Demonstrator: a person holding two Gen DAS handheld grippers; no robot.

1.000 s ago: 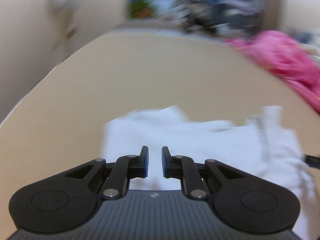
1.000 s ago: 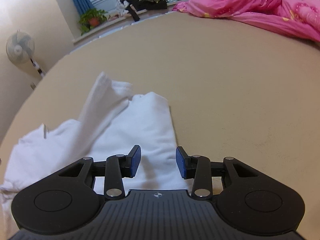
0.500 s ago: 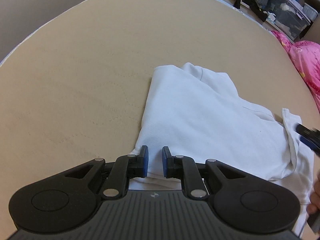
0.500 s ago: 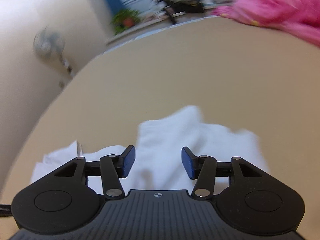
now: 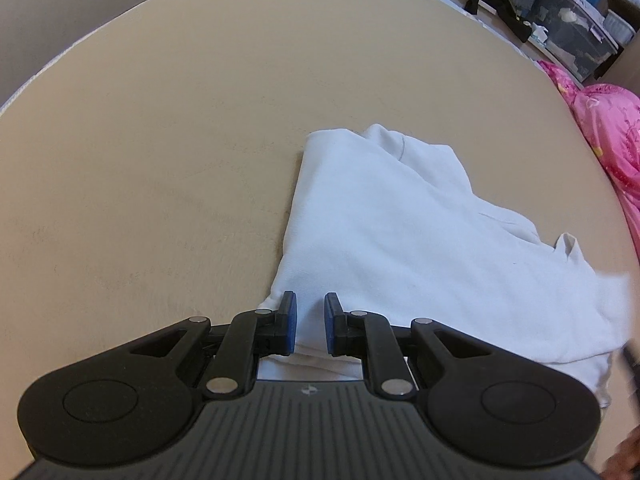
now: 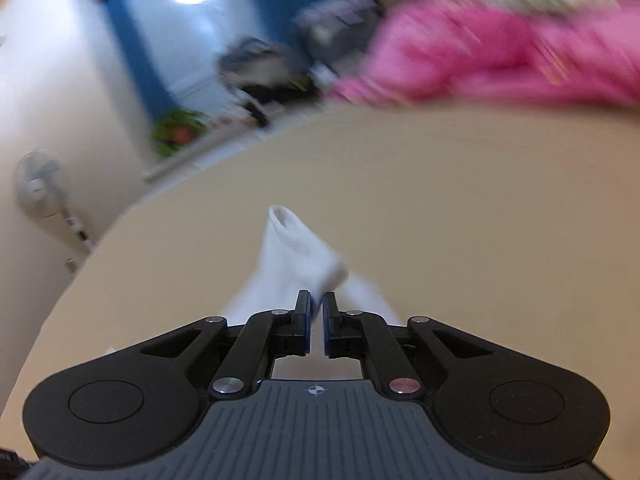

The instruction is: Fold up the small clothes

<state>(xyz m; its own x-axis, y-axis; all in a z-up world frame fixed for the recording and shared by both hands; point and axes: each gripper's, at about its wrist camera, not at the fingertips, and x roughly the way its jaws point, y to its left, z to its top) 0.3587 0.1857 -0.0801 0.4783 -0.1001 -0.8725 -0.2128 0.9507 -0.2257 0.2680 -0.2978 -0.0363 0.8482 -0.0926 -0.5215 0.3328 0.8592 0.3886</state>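
A white long-sleeved garment (image 5: 400,248) lies on the tan bed surface (image 5: 160,160), folded lengthwise with one straight edge on its left. My left gripper (image 5: 310,320) points steeply down at the garment's near left corner. Its jaws stand narrowly apart and white cloth fills the gap. My right gripper (image 6: 316,312) has its jaws closing, almost together, and they pinch the white garment (image 6: 296,264). A sleeve cuff (image 6: 280,216) stands up beyond the fingertips. The right wrist view is motion-blurred.
A pink quilt (image 5: 608,140) lies bunched along the bed's right side. Storage boxes and dark clothes (image 5: 560,32) line the far wall. A fan (image 6: 40,184) and a potted plant (image 6: 176,132) stand beyond the bed's left edge.
The right jaws went from wide apart to nearly together on the white cloth, and a sleeve now stands lifted. The left gripper tipped downward over the garment's corner, then held still.
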